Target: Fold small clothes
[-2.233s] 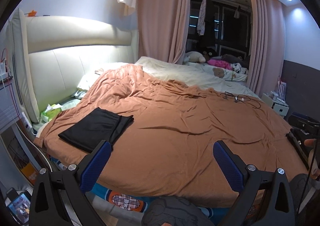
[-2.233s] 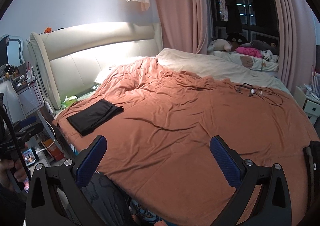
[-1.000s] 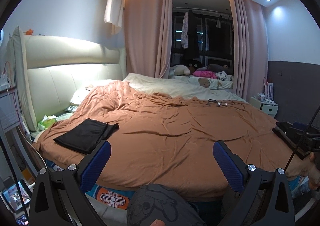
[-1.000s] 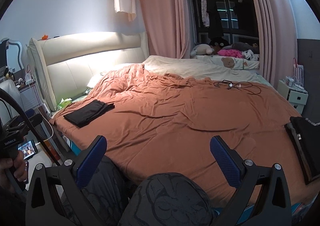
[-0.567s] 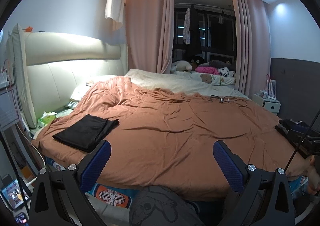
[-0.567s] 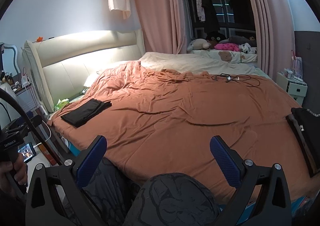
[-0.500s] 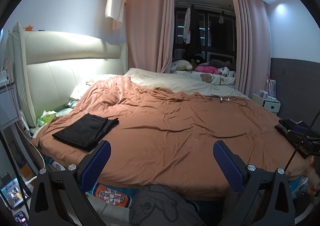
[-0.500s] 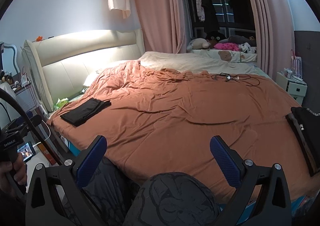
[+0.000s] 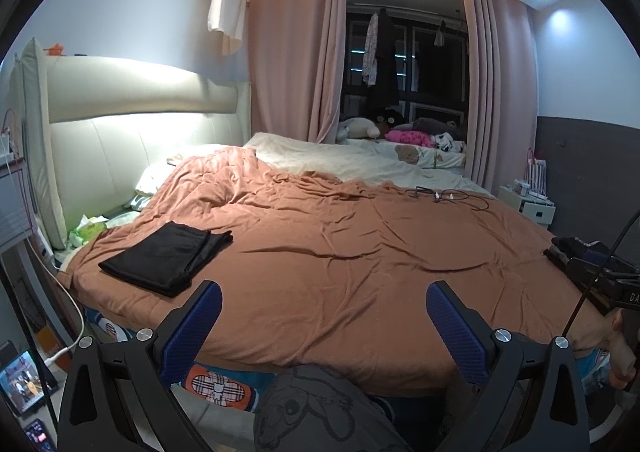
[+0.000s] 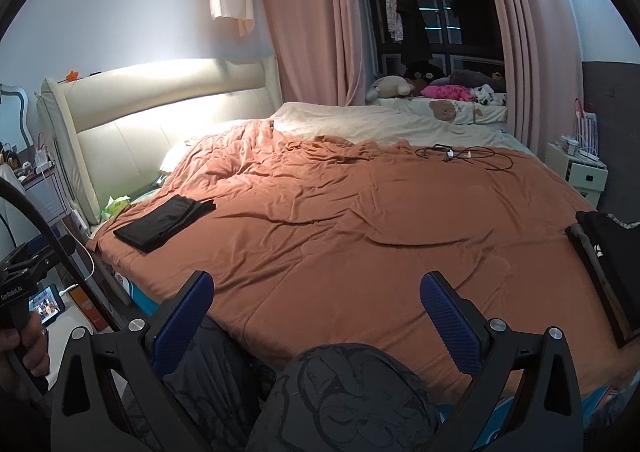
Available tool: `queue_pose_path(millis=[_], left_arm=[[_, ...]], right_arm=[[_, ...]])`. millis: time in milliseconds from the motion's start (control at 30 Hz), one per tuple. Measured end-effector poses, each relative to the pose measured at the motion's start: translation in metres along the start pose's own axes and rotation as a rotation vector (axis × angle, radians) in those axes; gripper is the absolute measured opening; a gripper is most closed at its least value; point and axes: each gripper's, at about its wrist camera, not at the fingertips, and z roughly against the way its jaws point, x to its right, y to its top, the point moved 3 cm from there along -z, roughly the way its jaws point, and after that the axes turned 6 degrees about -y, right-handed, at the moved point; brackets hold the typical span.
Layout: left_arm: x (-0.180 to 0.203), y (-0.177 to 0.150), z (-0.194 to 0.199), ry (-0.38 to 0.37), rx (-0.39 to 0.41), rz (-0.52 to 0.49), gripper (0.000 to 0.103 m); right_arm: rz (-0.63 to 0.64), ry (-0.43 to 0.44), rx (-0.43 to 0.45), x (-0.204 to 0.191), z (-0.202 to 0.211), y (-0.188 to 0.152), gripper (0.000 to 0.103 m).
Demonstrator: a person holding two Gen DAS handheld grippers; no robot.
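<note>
Left gripper (image 9: 323, 314) and right gripper (image 10: 316, 302) both raised above near edge of bed (image 9: 360, 252), jaws wide, gripping nothing. Folded black garment (image 9: 166, 257) flat on orange duvet (image 10: 360, 220) at bed's near-left corner, close to cream headboard (image 9: 120, 140). Stack of dark clothes (image 10: 612, 264) at bed's right edge. Tangled cable (image 10: 460, 153) toward bed's far side
</note>
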Motion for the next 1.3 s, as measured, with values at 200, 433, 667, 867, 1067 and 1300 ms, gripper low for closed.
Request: queue_pose_path(millis=[200,433,667,867,1067,1300], left_arm=[[-0.004,0.0,0.003,-0.002,-0.001,0.01,0.103],[-0.004,0.0,0.009,-0.006,0.007,0.004,0.103],[-0.001,-0.001,0.01,-0.005,0.008,0.003,0.103],[0.002,-0.002,0.012,-0.011,0.01,0.004,0.103],[0.004,-0.003,0.014,-0.013,0.012,0.004,0.103],[0.011,-0.001,0.014,-0.012,0.007,-0.01,0.103]], right_arm=[[0.007,-0.004,0.005,-0.001,0.003,-0.001,0.103],[0.029,0.003,-0.002,-0.006,0.005,-0.003,0.103],[0.027,-0.006,-0.021,-0.006,0.003,-0.001,0.103],[0.018,-0.008,-0.02,-0.006,0.006,0.0,0.103],[0.028,-0.022,-0.023,-0.008,0.006,-0.001,0.103],[0.011,-0.016,-0.024,-0.004,0.007,0.001,0.103]])
